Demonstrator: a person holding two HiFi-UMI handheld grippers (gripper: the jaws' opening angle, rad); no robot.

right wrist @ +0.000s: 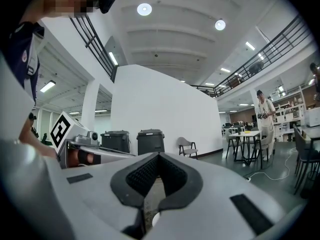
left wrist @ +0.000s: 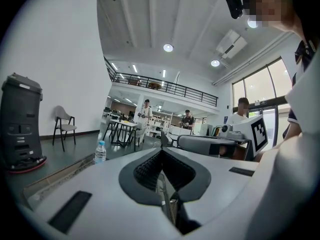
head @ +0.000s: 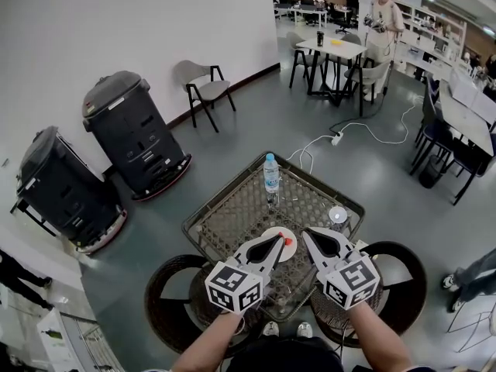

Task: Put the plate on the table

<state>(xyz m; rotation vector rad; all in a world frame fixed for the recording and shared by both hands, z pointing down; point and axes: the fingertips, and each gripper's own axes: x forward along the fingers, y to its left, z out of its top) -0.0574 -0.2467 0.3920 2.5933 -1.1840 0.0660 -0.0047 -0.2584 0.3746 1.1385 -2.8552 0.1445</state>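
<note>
Now left gripper (head: 281,240), right gripper (head: 307,232) closed — plate (head: 288,253) on table (head: 240,208).

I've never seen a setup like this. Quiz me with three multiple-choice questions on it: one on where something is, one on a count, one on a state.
1. Where does the water bottle stand?
A) on the floor
B) on the wicker table
C) on a chair

2. How many black bins stand by the white wall?
A) one
B) two
C) four

3. How are the fingers of the left gripper and the right gripper?
A) both pairs closed
B) both pairs wide open
C) one pair open, one closed

Answers:
1 B: the bottle is upright on the tabletop, toward its far side.
2 B: a second bin sits beside the first, and there are no more.
3 A: in each gripper's own view the fingers meet at the tips.
</note>
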